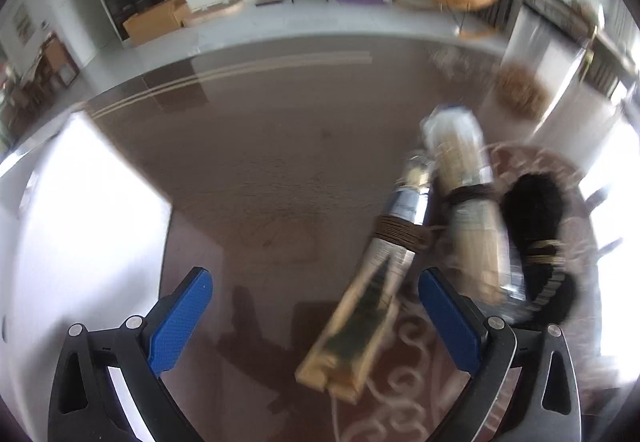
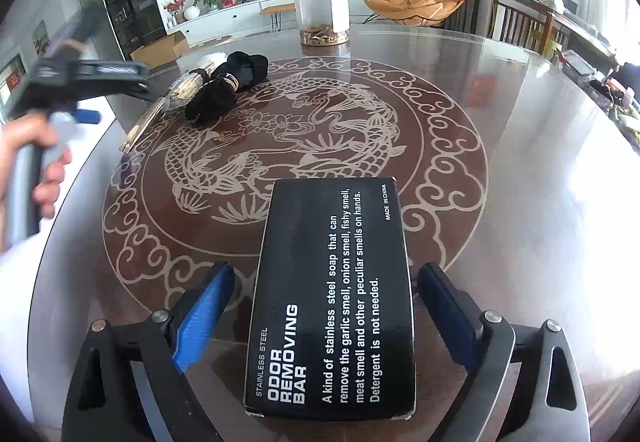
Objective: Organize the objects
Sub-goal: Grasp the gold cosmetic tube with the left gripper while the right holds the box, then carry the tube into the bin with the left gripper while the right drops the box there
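Both jaws stand open: the right gripper straddles the black box lying flat on the table, seemingly released, while the left gripper hovers by the bundles, apparently to gather them.

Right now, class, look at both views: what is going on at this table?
A person is tidying a round patterned table with two handheld grippers. The right gripper stands open around a black boxed odor removing bar lying flat, pads clear of its sides. The left gripper, open and empty, hangs near wrapped bundles and a black bundle. A clear jar stands farther back.
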Tool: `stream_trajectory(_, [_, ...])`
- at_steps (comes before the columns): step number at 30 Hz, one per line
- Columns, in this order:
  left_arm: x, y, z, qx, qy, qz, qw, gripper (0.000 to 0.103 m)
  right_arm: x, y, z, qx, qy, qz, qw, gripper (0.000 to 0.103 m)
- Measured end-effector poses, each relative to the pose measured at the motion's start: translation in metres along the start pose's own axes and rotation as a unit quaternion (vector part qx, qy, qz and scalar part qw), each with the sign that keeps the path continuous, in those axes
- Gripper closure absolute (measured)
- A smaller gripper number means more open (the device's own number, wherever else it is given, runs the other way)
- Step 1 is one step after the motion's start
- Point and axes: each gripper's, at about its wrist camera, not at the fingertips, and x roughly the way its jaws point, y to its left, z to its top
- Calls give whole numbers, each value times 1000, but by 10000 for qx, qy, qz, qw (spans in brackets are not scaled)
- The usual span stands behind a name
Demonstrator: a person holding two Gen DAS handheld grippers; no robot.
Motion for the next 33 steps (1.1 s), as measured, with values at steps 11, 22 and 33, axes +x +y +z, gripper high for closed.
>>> stream_trajectory(11, [-13, -26, -23, 359, -547, -467, 9968, 77, 1, 1, 1, 6, 14, 35, 10000, 6])
stream_trajectory(22, [-107, -30, -214, 462, -862, -722, 9926, 77, 1, 0, 0, 101, -19, 48, 9999, 6])
stream_trajectory(33, [-107, -18, -227, 435, -623, -759, 9942, 0, 0, -2, -1, 131, -35, 44, 9999, 6])
